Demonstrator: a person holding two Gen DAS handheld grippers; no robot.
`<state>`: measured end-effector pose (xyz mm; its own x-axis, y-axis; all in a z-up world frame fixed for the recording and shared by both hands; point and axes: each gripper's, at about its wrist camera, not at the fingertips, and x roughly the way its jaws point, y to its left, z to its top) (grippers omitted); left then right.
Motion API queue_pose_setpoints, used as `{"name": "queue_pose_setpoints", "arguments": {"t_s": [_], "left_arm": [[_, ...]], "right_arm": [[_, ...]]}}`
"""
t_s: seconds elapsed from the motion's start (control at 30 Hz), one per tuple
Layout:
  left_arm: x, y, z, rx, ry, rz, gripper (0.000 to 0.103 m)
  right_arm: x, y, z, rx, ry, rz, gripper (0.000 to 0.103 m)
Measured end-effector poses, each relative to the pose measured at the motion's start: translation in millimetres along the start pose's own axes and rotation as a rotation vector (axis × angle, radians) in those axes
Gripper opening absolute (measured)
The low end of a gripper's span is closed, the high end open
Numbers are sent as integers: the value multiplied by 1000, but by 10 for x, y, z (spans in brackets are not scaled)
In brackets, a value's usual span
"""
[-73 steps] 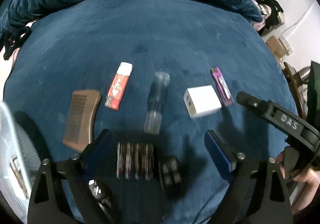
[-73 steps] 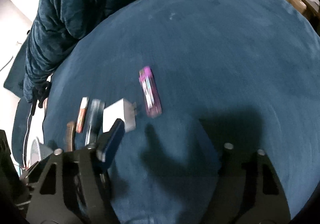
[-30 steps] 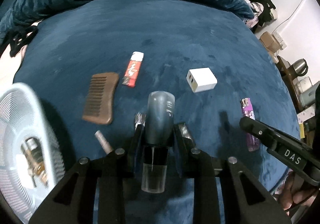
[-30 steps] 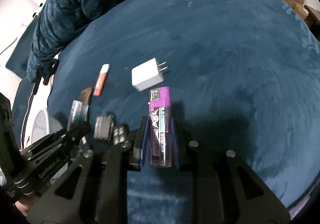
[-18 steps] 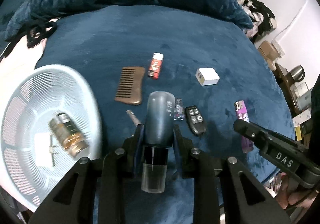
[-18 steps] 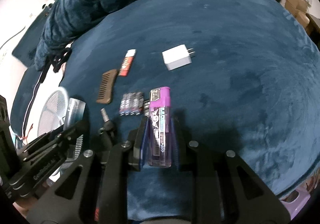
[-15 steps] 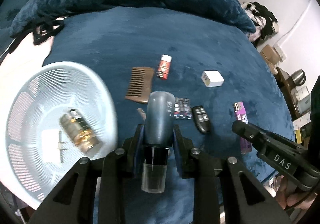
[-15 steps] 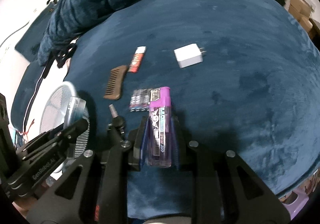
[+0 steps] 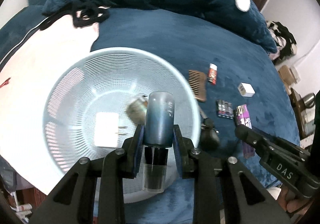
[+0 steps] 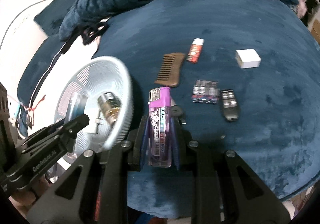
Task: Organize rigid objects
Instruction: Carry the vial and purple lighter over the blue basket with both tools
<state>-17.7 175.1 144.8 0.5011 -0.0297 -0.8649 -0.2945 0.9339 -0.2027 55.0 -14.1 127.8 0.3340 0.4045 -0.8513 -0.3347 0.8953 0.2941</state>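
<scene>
While half a second ago sat at the left edge of the left wrist view, now fills the centre of that frame: white perforated plastic basket (image 9: 70, 76), with left gripper (image 9: 158, 134) moved over its bowl. Jaws narrow, clamped on tall dark-blue cylindrical bottle with clear cap (image 9: 159, 120), same grip as before, bottle pointing up the frame above the basket floor. Inside the basket, left of centre: white plug adapter with two prongs (image 9: 106, 132); just behind the bottle, blurred amber glass bottle (image 9: 136, 111).

Right of the basket rim on blue plush bedspread (image 9: 160, 34), unmoved: brown wooden comb (image 9: 198, 85), small red lighter (image 9: 213, 74), white square charger block (image 9: 246, 90), strip of dark batteries (image 9: 225, 109).

Right wrist view: right gripper (image 10: 160, 130) at lower centre, jaws narrow, still holding translucent purple lighter (image 10: 160, 124) upright between the pads. Basket now larger at centre left than 0.5 s ago, amber bottle plain inside it. Black key fob (image 10: 230, 107) lying just right of the batteries, comb and red lighter above, charger block at upper right.
</scene>
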Motion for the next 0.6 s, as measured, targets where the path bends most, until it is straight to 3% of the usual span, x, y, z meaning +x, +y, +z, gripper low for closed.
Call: {"name": "queue_pose_setpoints", "arguments": {"t_s": [0.27,0.6], "left_arm": [[-7,413,-36,-54,17,59,28],[14,646,-27,-89,25,76,28]], "right_arm": [[181,463,1,-57,17,55,22],[362,794,-32,-113,66,73,22]]}}
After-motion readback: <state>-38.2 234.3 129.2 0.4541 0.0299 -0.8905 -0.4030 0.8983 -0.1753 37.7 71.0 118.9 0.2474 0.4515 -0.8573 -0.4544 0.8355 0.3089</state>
